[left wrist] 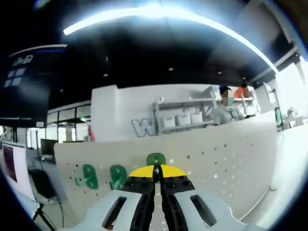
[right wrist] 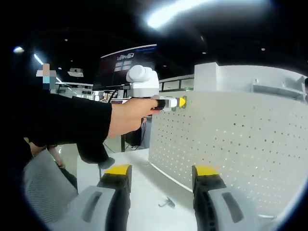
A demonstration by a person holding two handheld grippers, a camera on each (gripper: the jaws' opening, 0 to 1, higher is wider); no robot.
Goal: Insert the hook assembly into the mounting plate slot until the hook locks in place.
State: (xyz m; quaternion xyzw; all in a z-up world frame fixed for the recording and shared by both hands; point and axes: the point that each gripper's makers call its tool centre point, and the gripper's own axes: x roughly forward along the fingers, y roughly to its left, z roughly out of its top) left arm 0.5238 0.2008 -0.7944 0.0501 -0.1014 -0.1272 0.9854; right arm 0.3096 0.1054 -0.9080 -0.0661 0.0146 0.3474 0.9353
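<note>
Left tool [left wrist: 154, 174] closed tight in the left gripper view, yellow tips pressed together with only a thin dark seam between them, pinching the lower part of a green hook [left wrist: 156, 159] that pokes up just above the tips. Hook held right against the face of the white pegboard [left wrist: 231, 149], the mounting plate with its rows of small holes; whether seated in a hole or merely touching, cannot tell. Two more green hooks already hanging on the board to the left of the tool: one [left wrist: 118, 176] just beside the jaws, another [left wrist: 89, 176] a little further out. Beyond the board's top edge, a white wall with large grey letters and a shelf rack [left wrist: 185, 118], a person standing near it.

In the right gripper view, right tool [right wrist: 162, 178] wide open, yellow-tipped jaws well apart, nothing between them, hanging over the white worktop [right wrist: 139, 192] in front of the pegboard [right wrist: 231, 144]. Small grey piece [right wrist: 167, 203] lying on the worktop between the jaws, near the foot of the board; too small to identify. Higher up, left tool [right wrist: 181, 102] seen from the side, gripped by a hand [right wrist: 130, 118] in a dark sleeve, its yellow tip touching the board near the top edge.
</note>
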